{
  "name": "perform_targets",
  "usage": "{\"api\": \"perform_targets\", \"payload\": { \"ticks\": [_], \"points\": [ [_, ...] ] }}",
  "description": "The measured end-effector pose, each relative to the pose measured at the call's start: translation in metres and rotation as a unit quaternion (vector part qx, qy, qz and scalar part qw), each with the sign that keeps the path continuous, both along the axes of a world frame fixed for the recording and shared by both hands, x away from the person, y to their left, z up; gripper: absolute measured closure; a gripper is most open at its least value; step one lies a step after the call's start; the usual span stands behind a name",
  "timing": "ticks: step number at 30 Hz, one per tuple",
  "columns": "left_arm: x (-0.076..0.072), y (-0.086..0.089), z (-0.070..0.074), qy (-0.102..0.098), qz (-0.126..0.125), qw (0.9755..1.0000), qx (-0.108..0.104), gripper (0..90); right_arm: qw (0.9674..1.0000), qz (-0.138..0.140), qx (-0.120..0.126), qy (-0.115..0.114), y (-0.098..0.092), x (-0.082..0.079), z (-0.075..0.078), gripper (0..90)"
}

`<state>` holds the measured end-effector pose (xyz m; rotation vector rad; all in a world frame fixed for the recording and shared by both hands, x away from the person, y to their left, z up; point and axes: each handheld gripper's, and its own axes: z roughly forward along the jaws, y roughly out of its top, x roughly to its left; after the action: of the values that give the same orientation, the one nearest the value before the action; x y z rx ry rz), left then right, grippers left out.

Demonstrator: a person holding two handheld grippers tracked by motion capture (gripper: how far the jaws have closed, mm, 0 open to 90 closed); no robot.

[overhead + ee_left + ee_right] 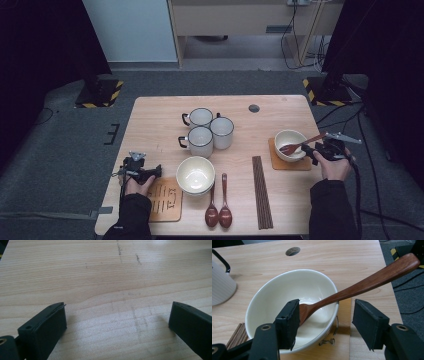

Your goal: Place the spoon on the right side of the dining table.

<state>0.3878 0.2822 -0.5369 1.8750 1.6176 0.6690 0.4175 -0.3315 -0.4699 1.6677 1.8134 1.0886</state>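
Right hand-held gripper (325, 322) open | spoon (362, 285) (wooden) in bowl (274, 295), seemingly unheld

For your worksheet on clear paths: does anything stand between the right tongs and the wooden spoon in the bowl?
Nothing visible does. The right tongs stand open just before the bowl, and the wooden spoon leans on its rim, handle above and beyond the gap between the jaws.

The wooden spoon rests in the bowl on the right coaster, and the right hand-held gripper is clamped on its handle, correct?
Not quite. The right gripper view shows the right hand-held gripper open, its jaws apart either side of the wooden spoon. The spoon does rest in the bowl on the coaster.
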Motion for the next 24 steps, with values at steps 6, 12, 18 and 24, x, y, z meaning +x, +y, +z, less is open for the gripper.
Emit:
{"api": "perform_targets", "payload": {
  "ticks": [6,12,18,24],
  "points": [
    [0.0,0.0,0.0,0.0,0.0,1.0,0.0,0.4,0.9999,0.012,-0.003,0.0,0.002,-0.004,0.006,37.6],
    [0.0,0.0,0.0,0.0,0.0,1.0,0.0,0.4,0.9998,0.018,-0.008,-0.009,0.003,-0.006,0.014,37.9],
    [0.0,0.0,0.0,0.0,0.0,1.0,0.0,0.3,0.9994,0.028,-0.013,-0.018,0.002,-0.004,0.02,38.7],
    [0.0,0.0,0.0,0.001,0.001,1.0,0.0,0.0,0.9986,0.043,-0.024,-0.022,0.004,0.0,0.026,38.9]
  ]
}}
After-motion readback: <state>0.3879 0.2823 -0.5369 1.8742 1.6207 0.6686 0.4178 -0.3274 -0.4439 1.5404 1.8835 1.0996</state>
